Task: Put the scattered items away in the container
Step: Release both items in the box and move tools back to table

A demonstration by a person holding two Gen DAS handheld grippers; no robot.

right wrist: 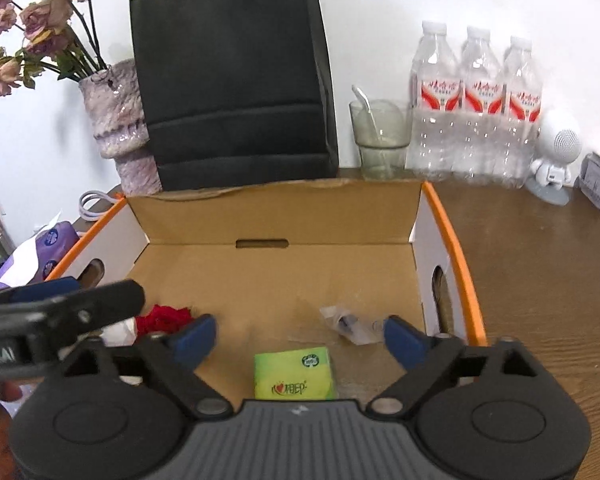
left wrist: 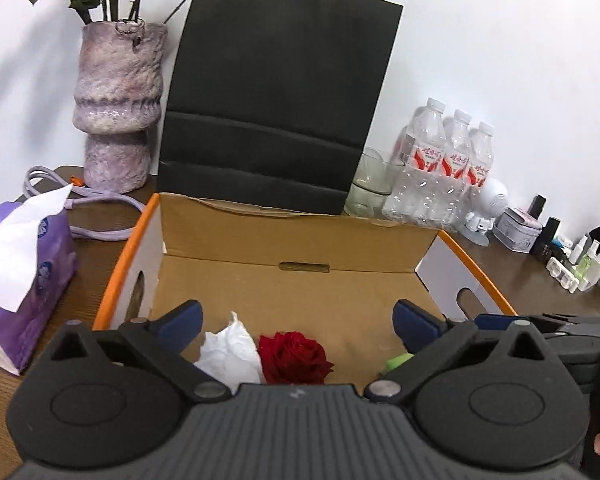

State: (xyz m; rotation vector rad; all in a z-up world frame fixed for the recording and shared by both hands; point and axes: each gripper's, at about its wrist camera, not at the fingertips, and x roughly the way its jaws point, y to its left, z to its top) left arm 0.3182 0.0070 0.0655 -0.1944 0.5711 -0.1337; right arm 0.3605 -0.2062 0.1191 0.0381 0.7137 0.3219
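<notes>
An open cardboard box (left wrist: 300,240) with orange-edged white side flaps stands on the wooden table. Inside it lie a red rose head (left wrist: 294,358) and a crumpled white tissue (left wrist: 230,350), both under my left gripper (left wrist: 298,326), which is open with nothing between its blue pads. My right gripper (right wrist: 300,338) is open too, above a green tissue packet (right wrist: 294,374) on the box (right wrist: 280,216) floor. A small clear wrapper (right wrist: 350,322) lies just left of its right pad. The rose (right wrist: 162,318) shows behind the left gripper's finger (right wrist: 100,300).
A black paper bag (left wrist: 280,100) stands behind the box, a purple vase (left wrist: 118,108) of dried flowers to its left, a glass (right wrist: 382,136) and three water bottles (right wrist: 476,108) to its right. A purple tissue pack (left wrist: 24,276) lies left of the box.
</notes>
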